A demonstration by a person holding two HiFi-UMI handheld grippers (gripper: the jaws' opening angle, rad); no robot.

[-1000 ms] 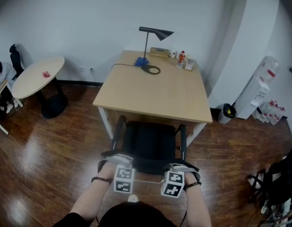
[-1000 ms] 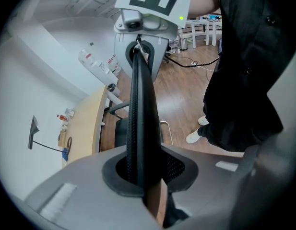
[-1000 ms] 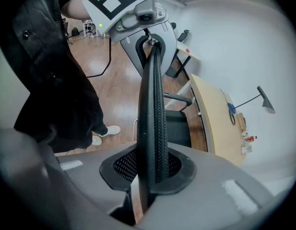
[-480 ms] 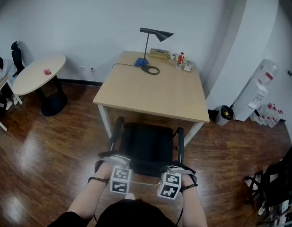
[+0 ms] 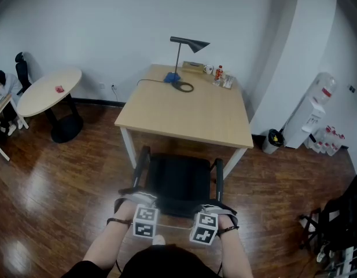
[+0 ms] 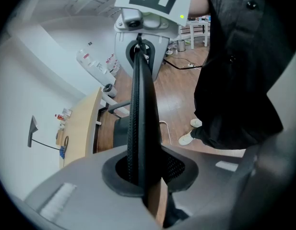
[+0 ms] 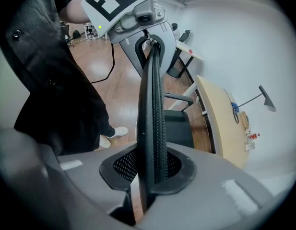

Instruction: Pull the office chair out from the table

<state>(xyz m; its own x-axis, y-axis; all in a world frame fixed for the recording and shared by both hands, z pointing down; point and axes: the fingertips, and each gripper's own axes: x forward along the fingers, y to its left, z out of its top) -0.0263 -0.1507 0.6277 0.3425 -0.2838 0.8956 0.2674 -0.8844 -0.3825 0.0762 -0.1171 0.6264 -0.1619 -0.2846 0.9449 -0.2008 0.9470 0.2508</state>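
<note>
L claw (image 5: 136, 198) & R claw (image 5: 216, 208) are each clamped on the backrest (image 6: 140, 104) top edge, one per corner, for an even, straight pull. Office chair (image 5: 178, 178) sits at the desk (image 5: 190, 112) front; armrest tips prob. touch its edge.

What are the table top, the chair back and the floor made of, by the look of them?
Table top: pale wood or wood-look laminate, matt; it is an even light tan with no clear grain.
Chair back: black woven mesh, probably plastic fibre; a fine ribbed texture shows along its edge.
Floor: dark reddish-brown wood boards, glossy; it shows plank lines and bright reflections.
</note>
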